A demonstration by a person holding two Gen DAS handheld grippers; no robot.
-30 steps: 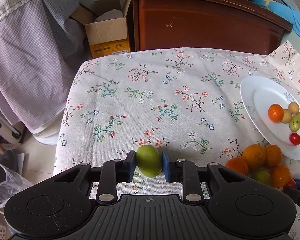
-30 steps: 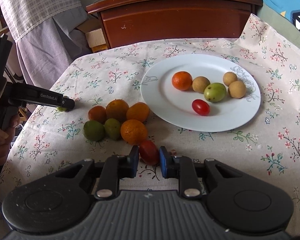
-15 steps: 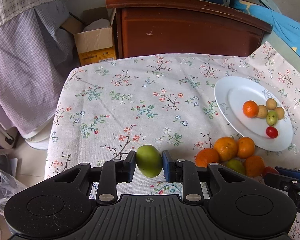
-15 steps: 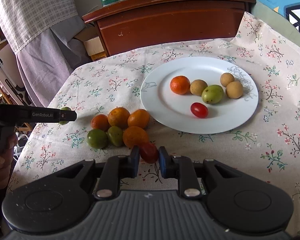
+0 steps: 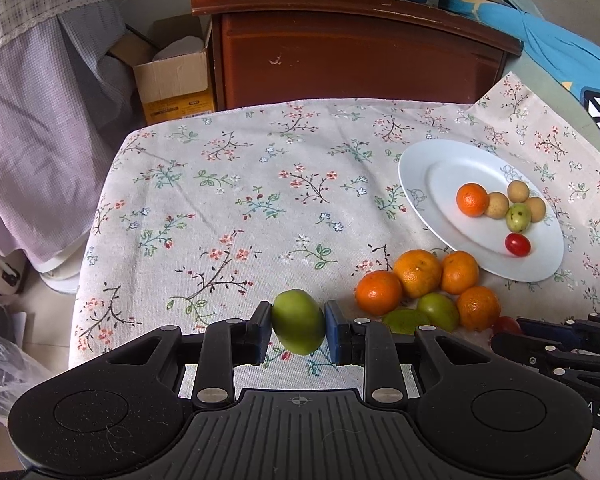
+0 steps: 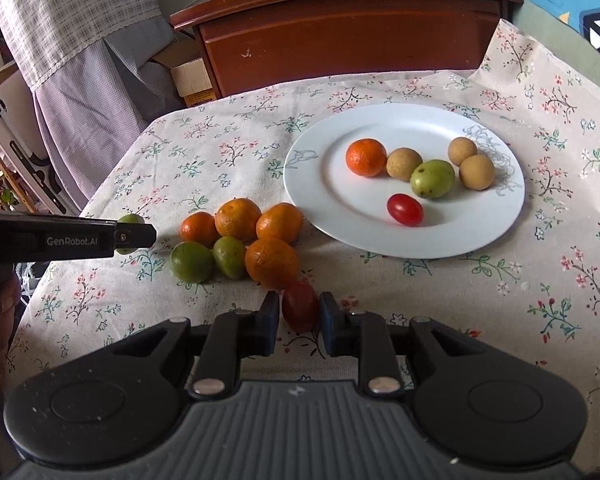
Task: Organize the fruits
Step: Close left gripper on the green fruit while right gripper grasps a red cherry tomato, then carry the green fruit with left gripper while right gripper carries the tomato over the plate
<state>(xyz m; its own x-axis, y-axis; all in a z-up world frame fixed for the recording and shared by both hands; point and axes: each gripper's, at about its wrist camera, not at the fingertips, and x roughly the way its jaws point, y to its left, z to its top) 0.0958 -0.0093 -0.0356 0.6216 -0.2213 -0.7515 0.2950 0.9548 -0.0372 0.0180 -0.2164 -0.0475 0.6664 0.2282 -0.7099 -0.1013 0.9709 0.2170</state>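
My left gripper (image 5: 298, 326) is shut on a green fruit (image 5: 298, 320) and holds it above the floral tablecloth, left of a pile of oranges (image 5: 418, 278) and green fruits (image 5: 438, 312). It also shows in the right wrist view (image 6: 134, 234). My right gripper (image 6: 299, 312) is shut on a red cherry tomato (image 6: 300, 306) just in front of the pile (image 6: 272, 262). A white plate (image 6: 332, 200) at the right holds an orange (image 6: 366, 157), a green fruit (image 6: 432, 179), three brown longans and a cherry tomato (image 6: 405, 209).
A dark wooden cabinet (image 5: 356, 64) stands behind the table. A cardboard box (image 5: 172, 80) and hanging checked cloth (image 5: 32, 120) are at the left. The table's left edge (image 5: 88, 240) drops to the floor. Blue bedding (image 5: 560, 40) lies at the right.
My left gripper has lifted and drawn back with the green fruit, swinging right so the plate and pile show more fully. My right gripper has lifted the tomato slightly.
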